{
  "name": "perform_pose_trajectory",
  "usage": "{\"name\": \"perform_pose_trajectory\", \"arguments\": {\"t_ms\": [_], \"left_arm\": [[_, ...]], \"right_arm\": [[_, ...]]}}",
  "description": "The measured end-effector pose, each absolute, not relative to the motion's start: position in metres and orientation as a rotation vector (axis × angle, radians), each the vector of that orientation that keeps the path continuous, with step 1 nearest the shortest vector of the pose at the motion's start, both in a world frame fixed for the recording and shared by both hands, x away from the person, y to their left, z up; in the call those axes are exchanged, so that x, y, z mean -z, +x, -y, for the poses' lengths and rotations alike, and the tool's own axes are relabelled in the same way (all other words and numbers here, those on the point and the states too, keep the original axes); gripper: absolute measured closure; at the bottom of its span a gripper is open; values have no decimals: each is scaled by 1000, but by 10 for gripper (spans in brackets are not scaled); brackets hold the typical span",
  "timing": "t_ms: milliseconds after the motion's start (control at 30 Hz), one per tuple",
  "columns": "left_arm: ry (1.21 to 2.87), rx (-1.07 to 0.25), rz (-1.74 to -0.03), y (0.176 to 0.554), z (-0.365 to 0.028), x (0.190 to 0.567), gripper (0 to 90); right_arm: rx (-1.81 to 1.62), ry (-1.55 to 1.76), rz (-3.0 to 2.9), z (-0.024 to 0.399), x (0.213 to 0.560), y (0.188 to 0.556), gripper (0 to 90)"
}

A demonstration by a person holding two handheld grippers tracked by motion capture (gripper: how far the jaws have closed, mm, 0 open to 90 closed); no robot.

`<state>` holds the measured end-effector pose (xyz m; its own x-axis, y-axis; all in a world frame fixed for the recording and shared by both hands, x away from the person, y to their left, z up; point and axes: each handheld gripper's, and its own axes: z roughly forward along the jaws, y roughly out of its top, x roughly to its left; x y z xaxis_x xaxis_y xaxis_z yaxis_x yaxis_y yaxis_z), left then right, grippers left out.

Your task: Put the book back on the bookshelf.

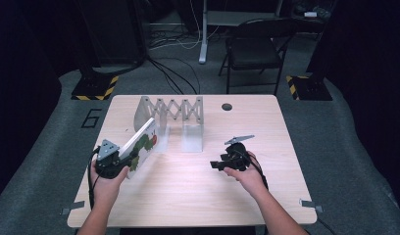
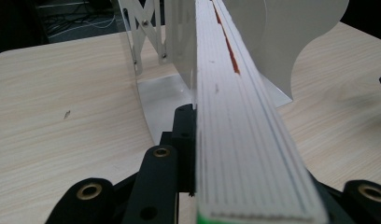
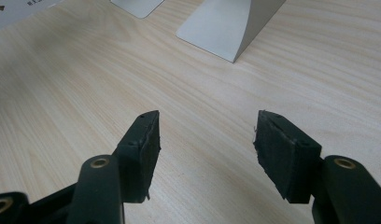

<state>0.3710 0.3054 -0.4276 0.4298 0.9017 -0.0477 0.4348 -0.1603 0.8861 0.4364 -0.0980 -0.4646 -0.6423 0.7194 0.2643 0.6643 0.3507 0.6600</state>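
Observation:
A thick white board book with a green and red caterpillar on its cover is held tilted above the table's left side, its far end near the white expanding book rack. My left gripper is shut on the book's near end. In the left gripper view the book's page edge runs away from me between the jaws toward the rack's end plate. My right gripper hovers open over the table's right middle. Its fingertips stand wide apart with bare wood between them.
The wooden table has a round cable hole near its far edge. The rack's base plates lie on the table ahead of my right gripper. A folding chair and floor cables stand beyond the table.

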Motion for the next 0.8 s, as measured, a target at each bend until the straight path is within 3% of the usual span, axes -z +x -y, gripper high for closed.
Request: {"name": "perform_pose_trajectory", "arguments": {"t_ms": [800], "left_arm": [[1732,-723,-1207,377,-296,419,754]], "right_arm": [[-1181,1305,-2516,100,464,436,402]]}}
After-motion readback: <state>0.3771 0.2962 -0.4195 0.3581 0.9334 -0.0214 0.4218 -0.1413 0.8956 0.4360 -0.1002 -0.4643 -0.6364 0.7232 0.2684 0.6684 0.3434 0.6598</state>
